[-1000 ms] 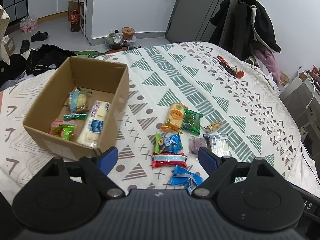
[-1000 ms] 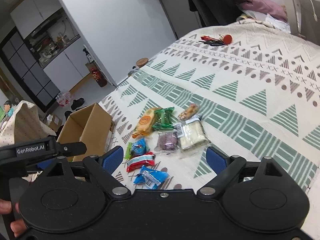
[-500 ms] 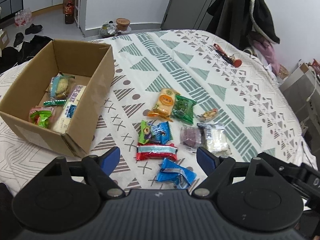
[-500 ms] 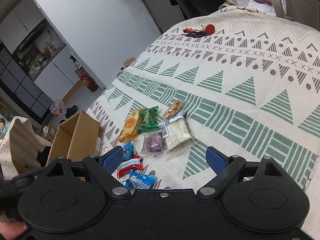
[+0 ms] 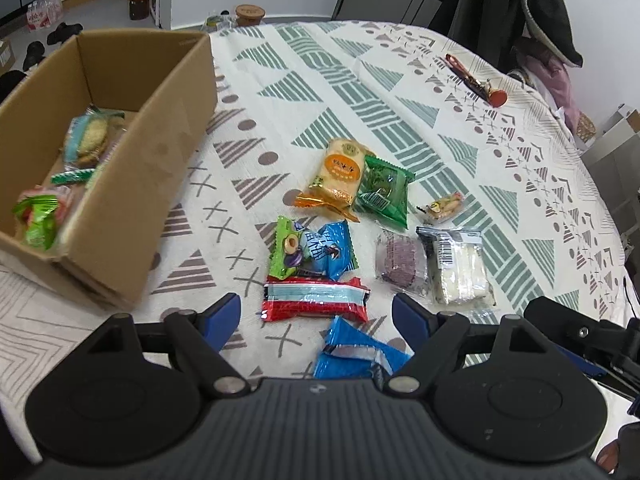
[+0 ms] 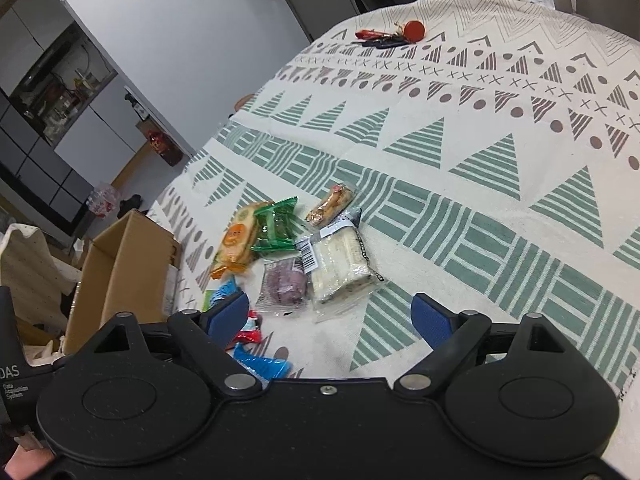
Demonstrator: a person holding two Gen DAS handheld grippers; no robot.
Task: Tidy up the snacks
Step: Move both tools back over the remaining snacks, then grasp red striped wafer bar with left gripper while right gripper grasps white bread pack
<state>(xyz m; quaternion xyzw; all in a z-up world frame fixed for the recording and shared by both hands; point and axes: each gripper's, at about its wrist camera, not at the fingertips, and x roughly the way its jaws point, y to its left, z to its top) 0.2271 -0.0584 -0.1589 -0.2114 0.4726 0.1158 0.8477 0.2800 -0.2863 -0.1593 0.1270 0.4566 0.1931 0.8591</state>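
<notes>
Several wrapped snacks lie on the patterned cloth. A red bar and a blue packet sit between the fingers of my left gripper, which is open and empty above them. Beyond lie a green-blue pair, an orange pack, a green pack, a purple cake and a white sandwich pack. The cardboard box at left holds several snacks. My right gripper is open just short of the purple cake and the white sandwich pack.
A red key bunch lies at the far right of the cloth. Dark coats hang behind the bed. Bottles and shoes stand on the floor beyond the box. The other gripper's body shows at lower right.
Both grippers have moved forward and down toward the snack cluster, so the snacks look larger. The left one has shifted right, away from the box. Both stay open.
</notes>
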